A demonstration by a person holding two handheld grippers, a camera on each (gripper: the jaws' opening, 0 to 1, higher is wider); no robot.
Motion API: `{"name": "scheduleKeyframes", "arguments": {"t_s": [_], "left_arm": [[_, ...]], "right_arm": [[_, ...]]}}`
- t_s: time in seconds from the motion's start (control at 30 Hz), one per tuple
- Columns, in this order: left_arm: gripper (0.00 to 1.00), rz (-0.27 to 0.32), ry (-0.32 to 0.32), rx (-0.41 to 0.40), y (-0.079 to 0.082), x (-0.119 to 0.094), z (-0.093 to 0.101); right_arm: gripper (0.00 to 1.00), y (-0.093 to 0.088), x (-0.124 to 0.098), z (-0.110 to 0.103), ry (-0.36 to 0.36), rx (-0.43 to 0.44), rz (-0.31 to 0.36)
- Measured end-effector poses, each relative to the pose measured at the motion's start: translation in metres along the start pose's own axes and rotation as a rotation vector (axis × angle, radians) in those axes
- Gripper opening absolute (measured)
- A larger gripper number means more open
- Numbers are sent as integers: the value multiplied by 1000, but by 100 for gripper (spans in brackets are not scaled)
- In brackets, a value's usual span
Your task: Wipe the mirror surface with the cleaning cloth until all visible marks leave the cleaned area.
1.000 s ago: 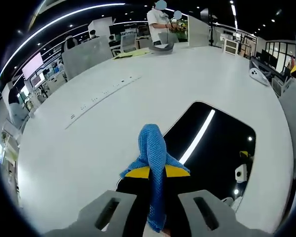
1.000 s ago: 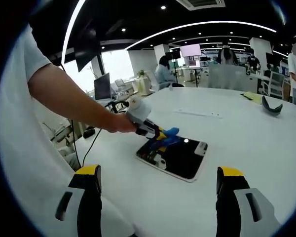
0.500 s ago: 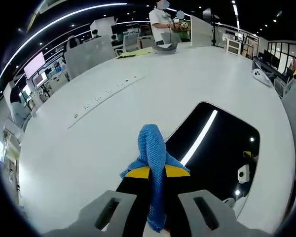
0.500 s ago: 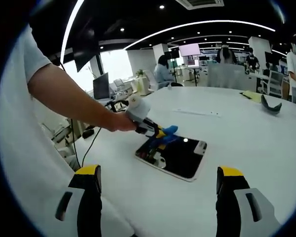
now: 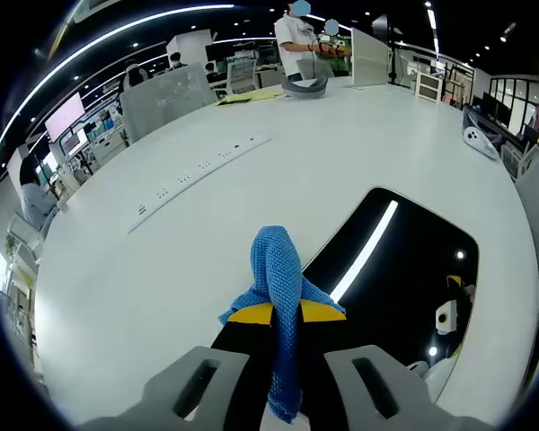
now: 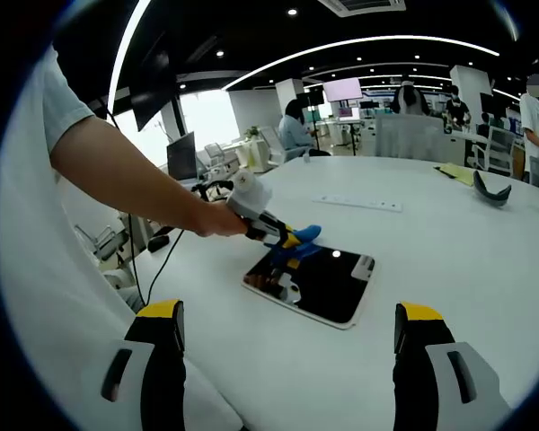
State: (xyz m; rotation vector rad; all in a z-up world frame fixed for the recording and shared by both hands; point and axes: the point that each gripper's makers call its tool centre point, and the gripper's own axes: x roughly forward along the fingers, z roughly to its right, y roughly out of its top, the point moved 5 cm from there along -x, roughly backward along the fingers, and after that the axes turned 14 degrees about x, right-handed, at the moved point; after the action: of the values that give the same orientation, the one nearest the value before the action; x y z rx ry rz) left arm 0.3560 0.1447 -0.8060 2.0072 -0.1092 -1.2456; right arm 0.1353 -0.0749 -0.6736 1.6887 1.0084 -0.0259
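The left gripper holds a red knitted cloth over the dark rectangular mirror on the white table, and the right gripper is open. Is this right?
Not quite: the knitted cloth is blue, as the left gripper view shows. The left gripper does hold it over the dark rectangular mirror on the white table; the right gripper is open.

I see a blue knit cleaning cloth (image 5: 278,296) bunched over the dark rectangular mirror (image 6: 314,285), seemingly just above its near edge.

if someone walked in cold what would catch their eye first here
Probably the bright blue cleaning cloth pinched between the yellow-tipped jaws of the left gripper, right at the near edge of the mirror. The mirror itself stands out next: a dark slab on the big white table, throwing back a ceiling light strip. In the right gripper view, the right gripper hangs wide open, short of the mirror.
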Motion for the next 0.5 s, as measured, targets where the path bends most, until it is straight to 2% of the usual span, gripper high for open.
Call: {"name": "scheduleKeyframes", "arguments": {"t_s": [0.33,0.5], "left_arm": [[6,-6,5,16,0,1,-2],[6,-2,19,-8,0,0,-3]], "right_arm": [[97,-1,-1,1,-6,3,0],[96,-2,-2,2,-10,3,-5]]}}
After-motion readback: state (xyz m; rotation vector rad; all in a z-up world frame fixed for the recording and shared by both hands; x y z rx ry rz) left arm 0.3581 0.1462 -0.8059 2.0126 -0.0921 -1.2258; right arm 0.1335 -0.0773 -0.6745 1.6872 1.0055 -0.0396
